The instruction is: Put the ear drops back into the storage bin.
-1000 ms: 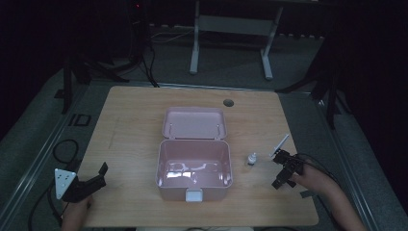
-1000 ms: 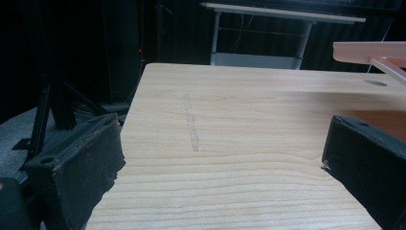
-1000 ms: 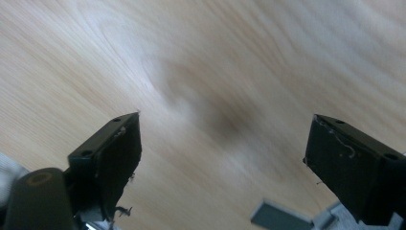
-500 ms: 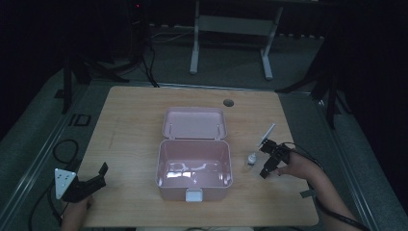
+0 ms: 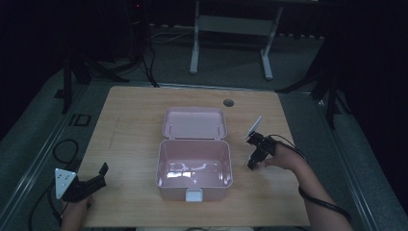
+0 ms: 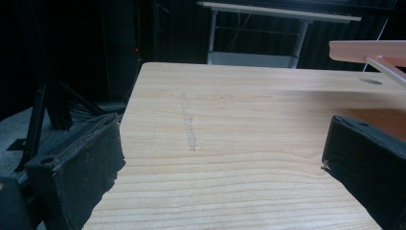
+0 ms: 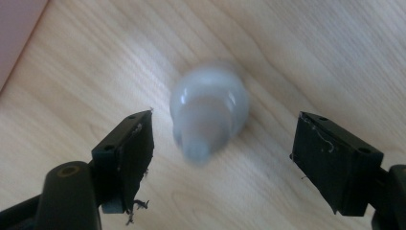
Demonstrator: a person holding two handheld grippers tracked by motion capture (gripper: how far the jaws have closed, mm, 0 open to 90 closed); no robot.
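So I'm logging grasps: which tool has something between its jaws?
The right tool: its jaws, just been closing, flank a small white bulb untouched. The left tool frames bare table.

your right gripper (image 7: 220, 163) has matte black jaws with frayed dark threads at the pads, and a pale grey three-cornered plate on top. the small translucent white plastic bulb-shaped piece (image 7: 209, 115) between them looks milky, perhaps faintly bluish, though it is blurred. the open hinged plastic box (image 5: 194, 166) is soft pastel pink with a whitish latch at its front. the light wooden table (image 5: 134, 125) is honey-tan with fine darker grain lines. your left gripper (image 5: 91, 180) is black too, with its own grey plate.
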